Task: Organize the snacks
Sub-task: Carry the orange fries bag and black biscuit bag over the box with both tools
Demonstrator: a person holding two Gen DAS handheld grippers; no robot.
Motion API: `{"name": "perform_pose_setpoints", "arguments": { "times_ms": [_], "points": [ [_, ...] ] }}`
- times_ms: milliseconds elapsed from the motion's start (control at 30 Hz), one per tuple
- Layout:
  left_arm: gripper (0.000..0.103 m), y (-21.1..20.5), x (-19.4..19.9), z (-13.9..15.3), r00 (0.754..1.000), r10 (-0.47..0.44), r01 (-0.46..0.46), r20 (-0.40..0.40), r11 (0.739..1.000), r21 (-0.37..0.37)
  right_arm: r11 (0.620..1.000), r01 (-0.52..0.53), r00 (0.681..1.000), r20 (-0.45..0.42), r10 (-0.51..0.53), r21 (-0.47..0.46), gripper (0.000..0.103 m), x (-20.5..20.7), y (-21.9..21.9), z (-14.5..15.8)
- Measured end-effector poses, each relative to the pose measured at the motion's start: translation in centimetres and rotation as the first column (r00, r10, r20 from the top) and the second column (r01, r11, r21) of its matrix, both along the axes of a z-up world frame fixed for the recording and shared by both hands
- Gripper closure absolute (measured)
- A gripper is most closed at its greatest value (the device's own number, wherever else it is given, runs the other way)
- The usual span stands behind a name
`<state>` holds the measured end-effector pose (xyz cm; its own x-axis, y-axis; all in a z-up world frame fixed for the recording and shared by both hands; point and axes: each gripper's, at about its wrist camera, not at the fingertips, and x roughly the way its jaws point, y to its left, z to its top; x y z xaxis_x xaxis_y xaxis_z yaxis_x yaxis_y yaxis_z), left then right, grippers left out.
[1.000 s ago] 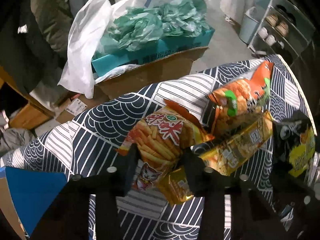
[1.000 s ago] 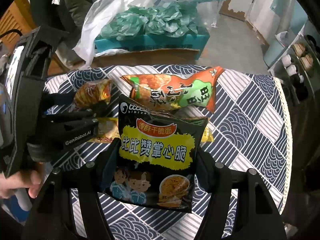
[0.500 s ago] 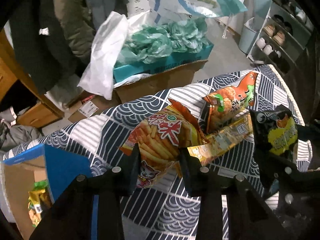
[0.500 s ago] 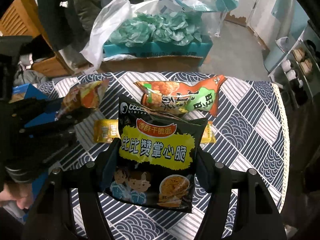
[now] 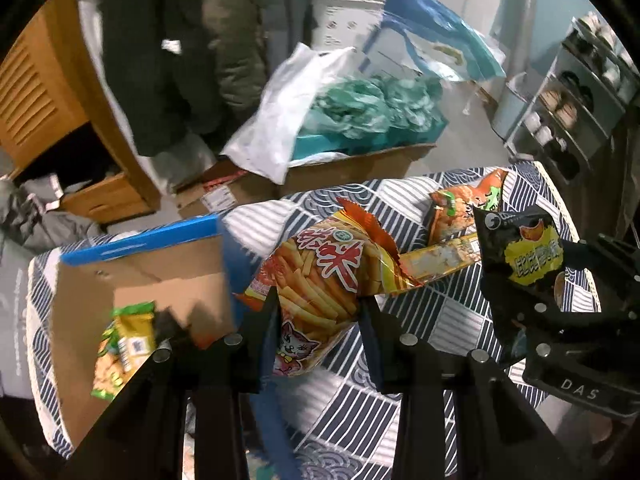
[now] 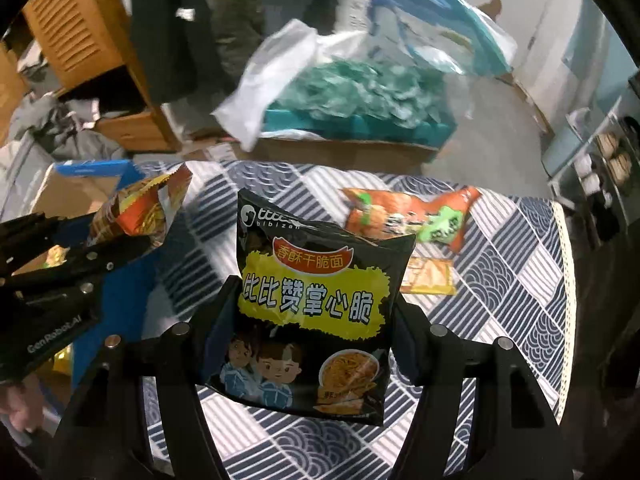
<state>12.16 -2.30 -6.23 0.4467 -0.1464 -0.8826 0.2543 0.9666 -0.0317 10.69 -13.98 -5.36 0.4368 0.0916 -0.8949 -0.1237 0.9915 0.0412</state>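
Observation:
My left gripper (image 5: 318,312) is shut on an orange fries-snack bag (image 5: 320,276) with a cat on it, lifted above the table. That bag (image 6: 140,208) shows at the left of the right wrist view. My right gripper (image 6: 312,304) is shut on a black-and-yellow noodle-snack bag (image 6: 316,300), also held in the air; the same bag (image 5: 524,256) hangs at the right of the left wrist view. An orange-green snack bag (image 6: 408,220) and a yellow packet (image 6: 428,276) lie on the patterned tablecloth (image 6: 512,272). An open blue cardboard box (image 5: 140,264) at the left holds a green-yellow packet (image 5: 120,344).
Beyond the table's far edge stands a cardboard box (image 5: 352,164) stuffed with green and white plastic bags. A wooden cabinet (image 5: 48,112) and hanging coats are at the back left, a shoe rack (image 5: 572,120) at the right. A hand (image 6: 20,412) shows at lower left.
Both grippers rose with their bags. The left one swung to the left, bringing the open blue box with a packet inside into view. The black bag lifted off the table.

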Motion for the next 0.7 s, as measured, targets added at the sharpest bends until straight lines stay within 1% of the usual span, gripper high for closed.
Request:
{"name": "perform_pose_setpoints", "arguments": {
  "times_ms": [233,300,400,500,700],
  "points": [
    [0.066,3.0,-2.1,1.9,0.999,0.036,-0.036,0.019,0.999,0.009,0.994,-0.104,0.994,0.039,0.104,0.013,0.035,-1.1,4.8,2.3],
    [0.066,4.1,-2.7,2.5,0.998,0.055,-0.056,0.034,0.998,0.021,0.992,-0.124,0.991,0.046,0.123,0.019,0.035,-1.3,5.8,2.6],
    [0.066,6.2,-3.2,3.0,0.995,0.087,-0.088,0.051,0.996,0.015,0.987,-0.156,0.986,0.056,0.154,0.029,0.035,-1.2,7.7,3.1],
    [0.066,8.4,-3.6,3.0,0.990,0.127,-0.128,0.059,0.992,0.015,0.983,-0.179,0.982,0.061,0.176,0.035,0.035,-1.0,9.2,3.3],
    [0.066,13.2,-4.6,2.2,0.974,0.224,-0.224,0.040,0.975,-0.008,0.970,-0.237,0.970,0.065,0.233,0.049,0.035,-0.7,12.7,3.4]
  ]
}}
